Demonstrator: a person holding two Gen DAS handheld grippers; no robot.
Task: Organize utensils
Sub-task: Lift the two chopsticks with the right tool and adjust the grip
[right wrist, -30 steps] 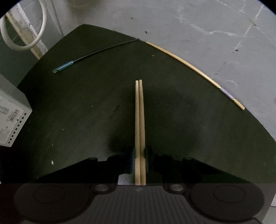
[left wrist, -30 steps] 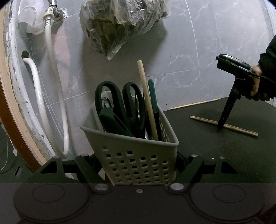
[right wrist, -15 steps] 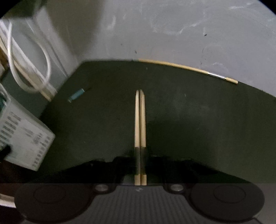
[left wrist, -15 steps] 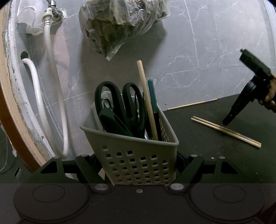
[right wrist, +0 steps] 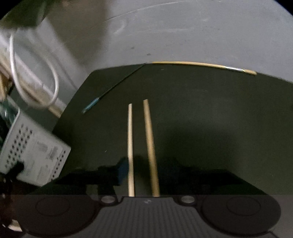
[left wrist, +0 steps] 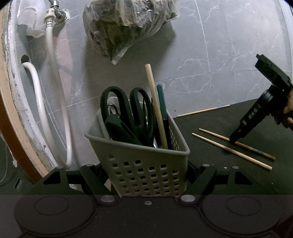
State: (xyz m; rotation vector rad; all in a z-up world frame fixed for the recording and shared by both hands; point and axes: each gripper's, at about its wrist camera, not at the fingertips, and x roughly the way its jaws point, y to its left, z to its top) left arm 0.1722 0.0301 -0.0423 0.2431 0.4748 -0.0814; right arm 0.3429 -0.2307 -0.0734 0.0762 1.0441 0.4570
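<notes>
A home washing or utility corner, judging by the grey marble-look floor tiles (left wrist: 228,45), white hoses (left wrist: 55,102) running from a wall tap (left wrist: 55,11), a filled plastic bag (left wrist: 126,25), and a basket (left wrist: 146,164) of scissors (left wrist: 128,113) and chopsticks.

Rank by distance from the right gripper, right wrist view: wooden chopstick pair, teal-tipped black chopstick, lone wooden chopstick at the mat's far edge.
1. Wooden chopstick pair: between the right gripper's fingers, on the mat.
2. Teal-tipped black chopstick: left, farther out.
3. Lone wooden chopstick: farthest, upper right.
</notes>
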